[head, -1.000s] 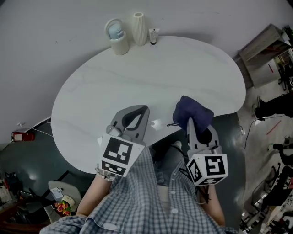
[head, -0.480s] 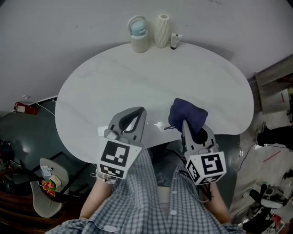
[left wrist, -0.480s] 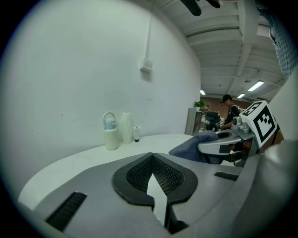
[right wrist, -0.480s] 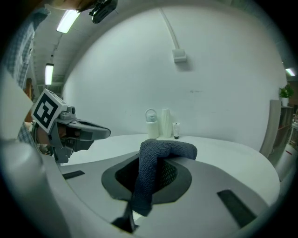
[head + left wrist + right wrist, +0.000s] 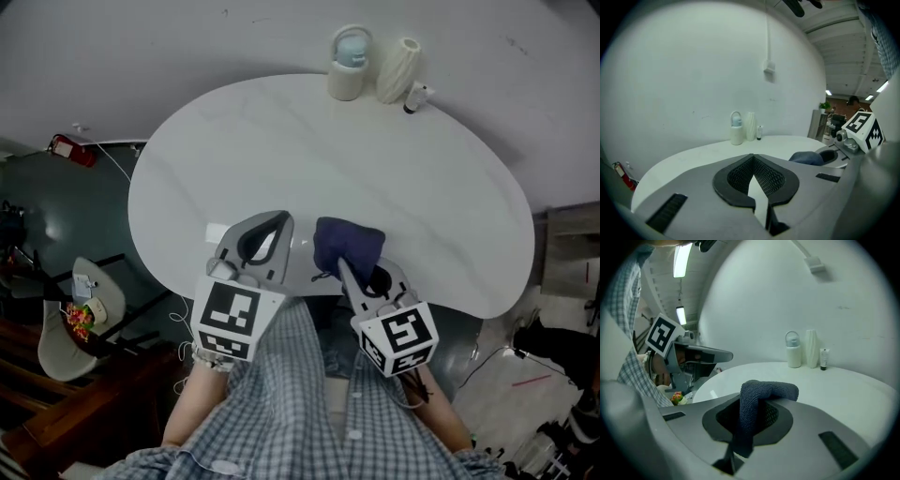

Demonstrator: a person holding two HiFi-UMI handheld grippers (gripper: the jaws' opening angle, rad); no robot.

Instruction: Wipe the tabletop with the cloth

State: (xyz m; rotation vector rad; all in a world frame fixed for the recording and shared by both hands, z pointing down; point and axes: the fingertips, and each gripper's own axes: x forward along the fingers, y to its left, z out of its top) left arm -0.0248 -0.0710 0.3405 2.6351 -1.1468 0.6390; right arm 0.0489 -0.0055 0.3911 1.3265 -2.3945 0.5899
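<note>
Gripping cloth [image 5: 349, 246], right claw [image 5: 356, 270]; bottle [image 5: 349, 66], vase [image 5: 398, 70], tube [image 5: 416, 96] along tabletop's [image 5: 281, 150] far edge.

Both my tools are matte grey plastic, broad curved shells narrowing toward the tips. On the left tool [image 5: 274, 221], black ribbed pads [image 5: 765, 176] line a teardrop hollow, and the right tool [image 5: 349, 270] is the same build. Each carries a white cube printed with black square markers, left cube [image 5: 230, 317] and right cube [image 5: 398, 336]. I'm in a blue-and-white checked shirt [image 5: 300, 412] with pale buttons [image 5: 354, 433].
</note>
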